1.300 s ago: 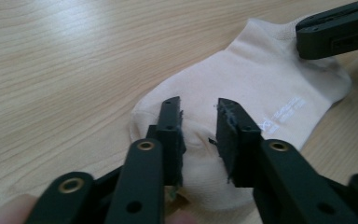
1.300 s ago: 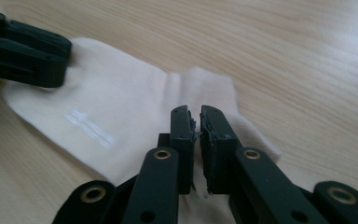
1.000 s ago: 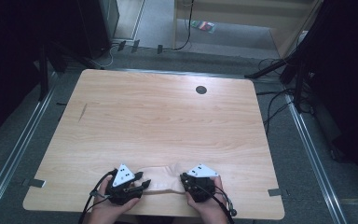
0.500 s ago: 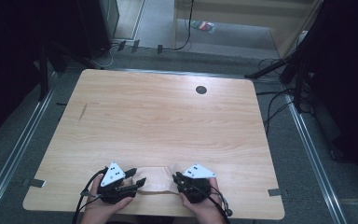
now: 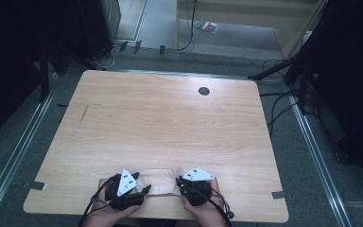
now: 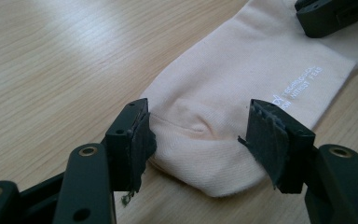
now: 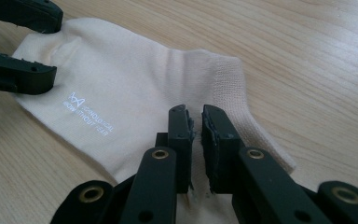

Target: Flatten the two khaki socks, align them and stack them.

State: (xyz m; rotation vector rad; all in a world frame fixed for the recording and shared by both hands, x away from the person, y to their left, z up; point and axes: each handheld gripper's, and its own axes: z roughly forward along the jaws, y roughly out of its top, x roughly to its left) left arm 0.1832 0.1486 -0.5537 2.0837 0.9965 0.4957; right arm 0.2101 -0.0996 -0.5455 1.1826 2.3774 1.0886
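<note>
Light wood counter (image 5: 170, 127), dark round grommet (image 5: 203, 91) near far edge. Short dark mark (image 5: 83, 113) at left side. Grey floor (image 5: 307, 156) around, metal rails (image 5: 16, 156) both sides, black cables (image 5: 279, 101) at right, small colourful packet (image 5: 206, 26) beyond counter.

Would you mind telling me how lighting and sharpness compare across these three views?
High view: dim, soft, dark surroundings beyond the light wooden table. Left gripper view: cream fabric sock sharp, bright glare on the wood at upper left. Right gripper view: evenly lit, white print on the sock legible.
</note>
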